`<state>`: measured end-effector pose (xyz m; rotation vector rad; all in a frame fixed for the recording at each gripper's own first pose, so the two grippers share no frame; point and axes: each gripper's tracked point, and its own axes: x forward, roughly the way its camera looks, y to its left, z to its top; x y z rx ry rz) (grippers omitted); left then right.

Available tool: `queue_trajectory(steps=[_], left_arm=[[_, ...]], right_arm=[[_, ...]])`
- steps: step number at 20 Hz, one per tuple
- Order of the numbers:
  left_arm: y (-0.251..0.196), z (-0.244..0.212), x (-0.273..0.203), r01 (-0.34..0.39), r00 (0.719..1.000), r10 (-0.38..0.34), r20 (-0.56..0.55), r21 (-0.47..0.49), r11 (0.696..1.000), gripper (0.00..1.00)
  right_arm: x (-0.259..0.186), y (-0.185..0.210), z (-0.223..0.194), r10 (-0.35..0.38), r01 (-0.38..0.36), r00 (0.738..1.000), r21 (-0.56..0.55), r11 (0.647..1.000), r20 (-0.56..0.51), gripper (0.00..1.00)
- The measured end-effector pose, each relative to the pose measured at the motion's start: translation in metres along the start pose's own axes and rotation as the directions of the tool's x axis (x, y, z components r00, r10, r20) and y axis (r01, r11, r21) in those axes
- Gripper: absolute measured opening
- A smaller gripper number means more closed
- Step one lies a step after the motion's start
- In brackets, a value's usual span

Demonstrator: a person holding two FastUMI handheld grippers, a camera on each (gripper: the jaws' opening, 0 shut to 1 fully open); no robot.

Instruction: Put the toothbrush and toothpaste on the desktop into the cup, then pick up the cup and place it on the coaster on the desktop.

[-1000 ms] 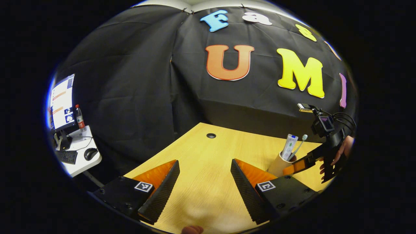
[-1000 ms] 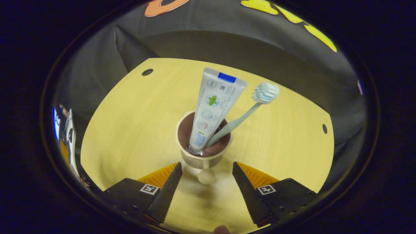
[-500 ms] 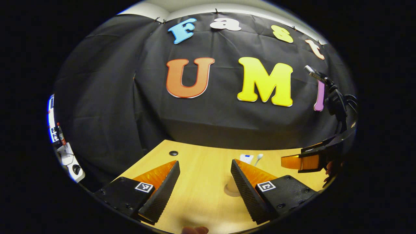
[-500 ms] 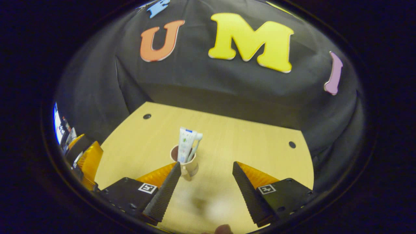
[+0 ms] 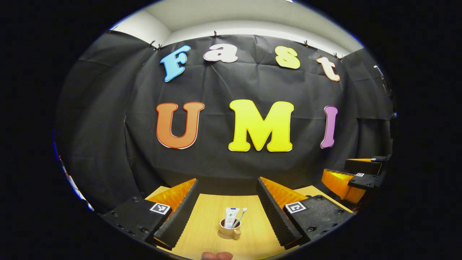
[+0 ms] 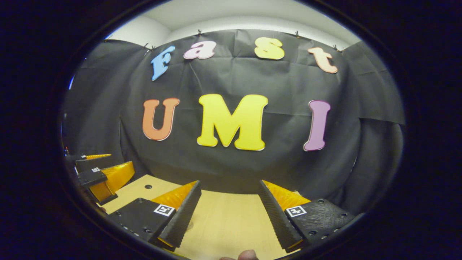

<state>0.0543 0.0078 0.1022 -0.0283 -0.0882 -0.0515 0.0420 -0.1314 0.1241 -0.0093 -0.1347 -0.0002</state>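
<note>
A: Writing noted? Labels?
B: Square black-and-white marker tags are seen on both grippers; printing on the toothpaste tube (image 5: 230, 217) is too small to be read.

A: Task items located?
B: In the left gripper view the beige cup (image 5: 229, 229) is seen standing on the wooden worktop (image 5: 202, 224), framed between the fingers of the left gripper (image 5: 227, 207) but well apart from them. The tube and the toothbrush (image 5: 240, 216) are held upright inside it, handle knob facing the camera. Whether a coaster lies under the cup cannot be told.

A: Gripper states?
B: The left is spread wide, nothing held. The right gripper (image 6: 229, 207) is likewise spread wide over bare worktop (image 6: 223, 220).

A: Edges, room?
B: Open wood is recorded around the cup; the worktop's far edge meets the black cloth.
</note>
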Motion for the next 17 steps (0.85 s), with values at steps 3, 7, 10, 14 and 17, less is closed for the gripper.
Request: queue_trajectory(steps=[3,7,10,14,17], left_arm=[[-0.014,0.006,-0.017,0.0,1.0,0.0,0.016,-0.002,1.0,0.99],[-0.022,0.008,-0.029,-0.026,0.999,0.026,0.029,-0.018,1.0,0.99],[-0.02,0.009,-0.028,-0.04,0.999,0.04,0.034,-0.003,0.999,0.99],[-0.021,0.009,-0.029,-0.039,0.999,0.039,0.034,0.002,0.999,0.99],[-0.023,0.007,-0.028,-0.031,0.999,0.031,0.031,-0.001,1.0,0.99]], right_arm=[[-0.021,-0.012,0.001,-0.037,0.036,0.998,0.008,0.999,0.044,0.96],[-0.006,0.001,-0.011,-0.051,0.049,0.996,0.023,0.999,0.074,0.96],[-0.007,-0.002,-0.01,-0.038,0.037,0.997,0.027,0.999,0.069,0.94],[-0.004,-0.005,-0.014,-0.045,0.043,0.997,0.032,0.999,0.067,0.96],[-0.003,-0.003,-0.014,-0.048,0.046,0.997,0.028,0.999,0.063,0.96]])
